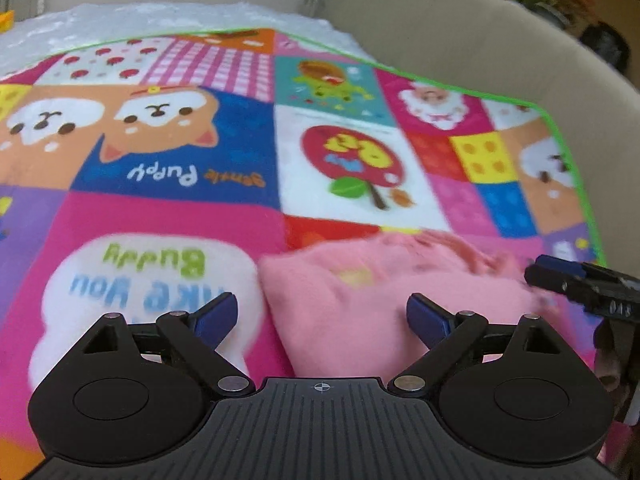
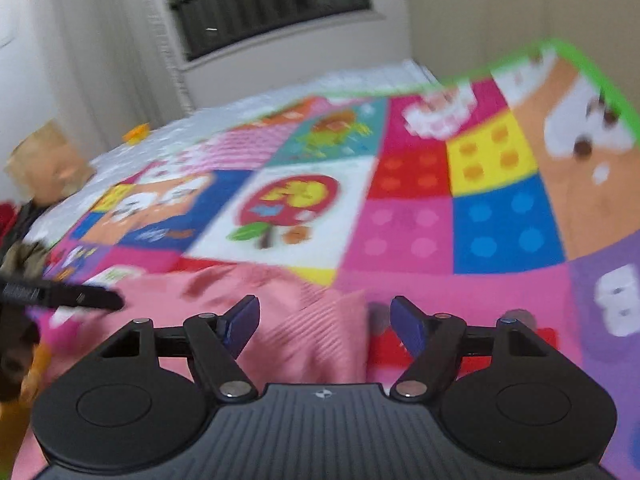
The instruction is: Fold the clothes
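A pink garment (image 1: 384, 300) lies folded on a bright cartoon-patterned mat (image 1: 168, 216). My left gripper (image 1: 322, 314) is open and empty, just above the garment's near left part. My right gripper shows at the right edge of the left wrist view (image 1: 576, 280). In the right wrist view the pink garment (image 2: 288, 320) lies under my open, empty right gripper (image 2: 324, 326), with its ribbed edge between the fingers. The left gripper's finger (image 2: 64, 296) reaches in from the left. Both views are motion-blurred.
The mat (image 2: 500, 216) has a green border and lies on a white quilted bed cover (image 1: 160, 20). A beige padded wall (image 1: 460, 32) rises at the far right. A window (image 2: 272, 4) and a brown paper bag (image 2: 44, 160) are beyond the bed.
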Available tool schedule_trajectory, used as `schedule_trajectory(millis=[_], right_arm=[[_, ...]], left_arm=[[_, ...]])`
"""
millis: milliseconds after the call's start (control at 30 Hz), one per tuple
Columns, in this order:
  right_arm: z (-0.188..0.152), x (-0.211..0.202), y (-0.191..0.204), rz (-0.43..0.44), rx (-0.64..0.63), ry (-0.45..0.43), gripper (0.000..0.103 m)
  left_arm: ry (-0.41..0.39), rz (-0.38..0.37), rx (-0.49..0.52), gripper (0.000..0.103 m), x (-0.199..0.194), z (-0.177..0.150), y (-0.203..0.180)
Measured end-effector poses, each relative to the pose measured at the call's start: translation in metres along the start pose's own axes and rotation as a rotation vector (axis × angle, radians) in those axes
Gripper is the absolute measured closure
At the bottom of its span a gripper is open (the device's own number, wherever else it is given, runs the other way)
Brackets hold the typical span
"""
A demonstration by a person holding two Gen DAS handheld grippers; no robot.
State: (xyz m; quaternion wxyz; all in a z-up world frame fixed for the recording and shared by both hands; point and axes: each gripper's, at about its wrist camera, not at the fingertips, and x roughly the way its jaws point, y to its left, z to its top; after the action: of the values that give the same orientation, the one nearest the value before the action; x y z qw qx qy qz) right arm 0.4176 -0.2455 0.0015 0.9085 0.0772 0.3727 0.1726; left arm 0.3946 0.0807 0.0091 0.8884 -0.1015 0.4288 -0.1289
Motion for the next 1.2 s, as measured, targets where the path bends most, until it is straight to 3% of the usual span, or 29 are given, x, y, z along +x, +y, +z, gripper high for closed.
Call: schedule_trajectory(millis=[100, 133, 167, 233, 267, 300, 367, 633, 800, 933, 1033, 1133, 1200], right_arm=[[-0.001, 0.028, -0.005, -0.014, 0.002, 0.013, 0.032], [-0.005, 0.030, -0.001, -0.018, -0.030, 0.002, 0.043], [-0.009, 0.031, 0.004, -0.009, -0.064, -0.006, 0.065], [-0.013, 0.027, 0.015, 0.015, -0.103, -0.004, 0.079], [-0.014, 0.025, 0.019, 0.016, -0.121, -0.004, 0.085], [-0.013, 0.021, 0.024, 0.010, -0.141, -0.008, 0.087], [-0.012, 0.014, 0.033, -0.001, -0.182, -0.017, 0.092], [-0.023, -0.096, 0.055, 0.073, -0.195, -0.118, 0.093], [-0.073, -0.160, 0.074, 0.109, -0.244, -0.125, 0.093], [-0.128, -0.181, 0.087, 0.091, -0.319, -0.085, 0.093], [-0.165, -0.185, 0.089, 0.039, -0.389, -0.054, 0.091], [-0.193, -0.195, 0.086, 0.028, -0.427, -0.028, 0.083], [-0.202, -0.207, 0.081, 0.050, -0.412, -0.013, 0.072]], left_arm=[[0.013, 0.035, 0.000, 0.009, 0.024, 0.003, 0.004], [0.008, 0.041, 0.015, 0.009, 0.025, 0.002, 0.001], [0.003, 0.046, 0.030, 0.011, 0.027, 0.001, -0.001], [-0.002, 0.043, 0.074, 0.025, 0.027, -0.002, -0.008], [-0.001, 0.033, 0.103, 0.038, 0.026, -0.004, -0.011], [-0.001, 0.022, 0.132, 0.058, 0.025, -0.005, -0.015], [0.022, -0.012, 0.136, 0.084, 0.020, -0.007, -0.020], [-0.099, -0.057, 0.251, 0.086, -0.077, -0.028, -0.052], [-0.133, -0.079, 0.324, 0.086, -0.138, -0.077, -0.064], [-0.062, -0.072, 0.350, 0.084, -0.156, -0.131, -0.063], [0.000, -0.070, 0.363, 0.075, -0.163, -0.168, -0.060], [0.060, -0.077, 0.369, 0.063, -0.169, -0.193, -0.053], [0.076, -0.093, 0.371, 0.044, -0.178, -0.201, -0.048]])
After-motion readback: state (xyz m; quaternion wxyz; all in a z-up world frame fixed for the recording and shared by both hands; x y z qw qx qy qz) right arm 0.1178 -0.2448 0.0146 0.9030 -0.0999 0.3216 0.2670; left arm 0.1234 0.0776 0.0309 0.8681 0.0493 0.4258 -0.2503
